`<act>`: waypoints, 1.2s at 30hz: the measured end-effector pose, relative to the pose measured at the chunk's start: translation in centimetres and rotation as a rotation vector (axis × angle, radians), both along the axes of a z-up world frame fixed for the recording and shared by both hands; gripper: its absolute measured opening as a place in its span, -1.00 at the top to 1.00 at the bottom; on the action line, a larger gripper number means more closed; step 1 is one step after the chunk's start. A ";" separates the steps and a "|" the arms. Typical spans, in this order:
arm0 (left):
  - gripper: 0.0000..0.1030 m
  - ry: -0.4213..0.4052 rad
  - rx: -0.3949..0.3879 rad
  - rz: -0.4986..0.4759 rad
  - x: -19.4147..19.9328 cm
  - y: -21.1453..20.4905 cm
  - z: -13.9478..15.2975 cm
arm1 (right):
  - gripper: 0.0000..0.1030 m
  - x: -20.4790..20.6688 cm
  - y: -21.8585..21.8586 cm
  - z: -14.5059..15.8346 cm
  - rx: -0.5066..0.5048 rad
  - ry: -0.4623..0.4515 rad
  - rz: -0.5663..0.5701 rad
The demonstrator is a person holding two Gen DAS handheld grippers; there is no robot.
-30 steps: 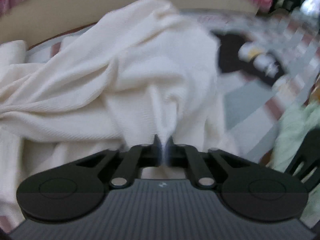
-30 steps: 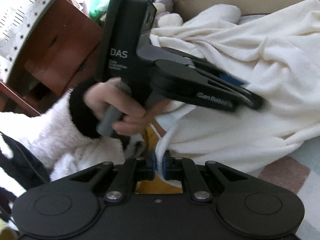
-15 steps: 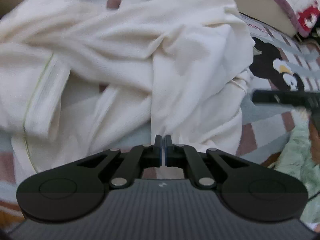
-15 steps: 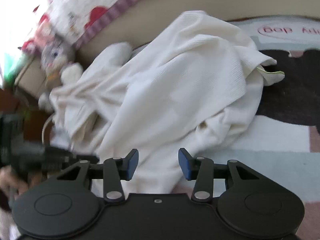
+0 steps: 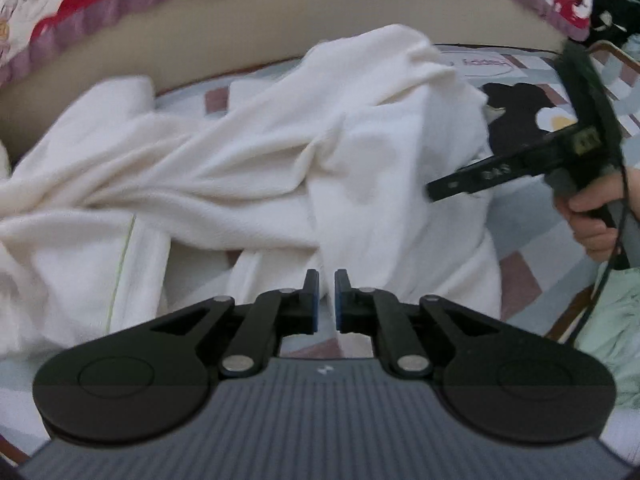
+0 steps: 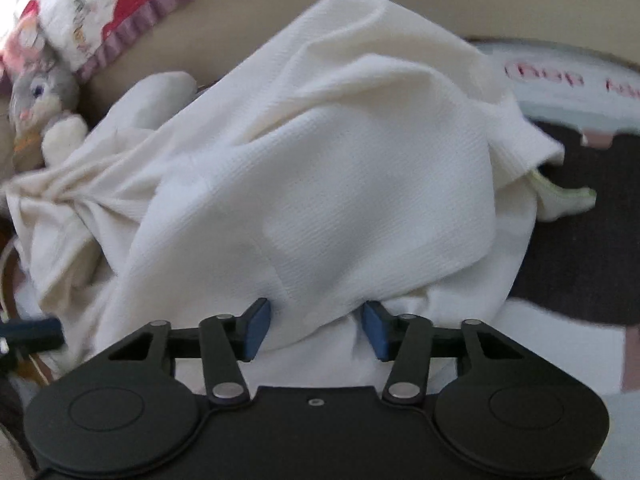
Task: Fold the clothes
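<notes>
A crumpled cream garment (image 5: 280, 168) lies heaped on the patterned bed cover (image 5: 532, 280), its far edge against the tan headboard (image 5: 280, 20). The left gripper (image 5: 326, 300) hovers just above the garment's near edge, its fingers opening with a narrow gap and nothing caught between them. The right gripper (image 6: 316, 330) sits at the garment's right-hand lobe, its fingers closing with a fold of cloth bulging between them, not yet pinched. Bare cover lies open to the right of the garment; a stuffed rabbit (image 6: 44, 100) sits beyond its left end.
</notes>
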State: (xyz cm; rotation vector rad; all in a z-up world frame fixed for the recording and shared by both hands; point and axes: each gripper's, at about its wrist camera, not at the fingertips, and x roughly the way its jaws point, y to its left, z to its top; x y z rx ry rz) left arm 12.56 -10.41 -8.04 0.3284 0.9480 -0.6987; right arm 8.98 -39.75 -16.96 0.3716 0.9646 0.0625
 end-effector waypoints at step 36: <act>-0.15 -0.190 -0.191 -0.224 -2.3 -5.3 -0.4 | 0.96 -6.4 2.2 8.2 0.165 -0.251 0.090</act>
